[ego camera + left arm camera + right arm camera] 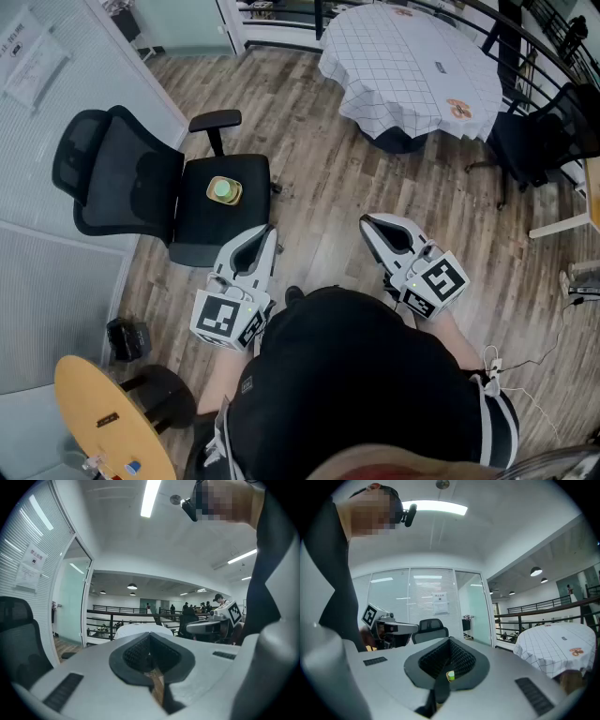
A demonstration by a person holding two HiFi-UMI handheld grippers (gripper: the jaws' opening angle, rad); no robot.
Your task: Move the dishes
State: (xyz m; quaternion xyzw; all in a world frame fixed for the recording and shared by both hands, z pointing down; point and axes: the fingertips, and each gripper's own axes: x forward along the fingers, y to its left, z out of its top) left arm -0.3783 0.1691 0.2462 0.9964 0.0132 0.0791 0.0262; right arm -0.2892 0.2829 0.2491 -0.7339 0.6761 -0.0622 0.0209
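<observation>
A small tan dish with a green cup [223, 190] in it rests on the seat of a black office chair [141, 183]. Orange dishes [458, 109] lie on the round table with a white checked cloth [403, 66]. I hold both grippers close to my body, above the wooden floor. My left gripper [267, 232] is shut and empty, its tips just right of the chair seat. My right gripper [367, 223] is also shut and empty. In the right gripper view the green cup [450, 676] peeks through the slit under the closed jaws.
A small round wooden table [98, 412] stands at the lower left beside a dark stool. Black chairs [539, 141] sit to the right of the checked table. A glass wall [56, 75] runs along the left. Cables [548, 352] lie on the floor at right.
</observation>
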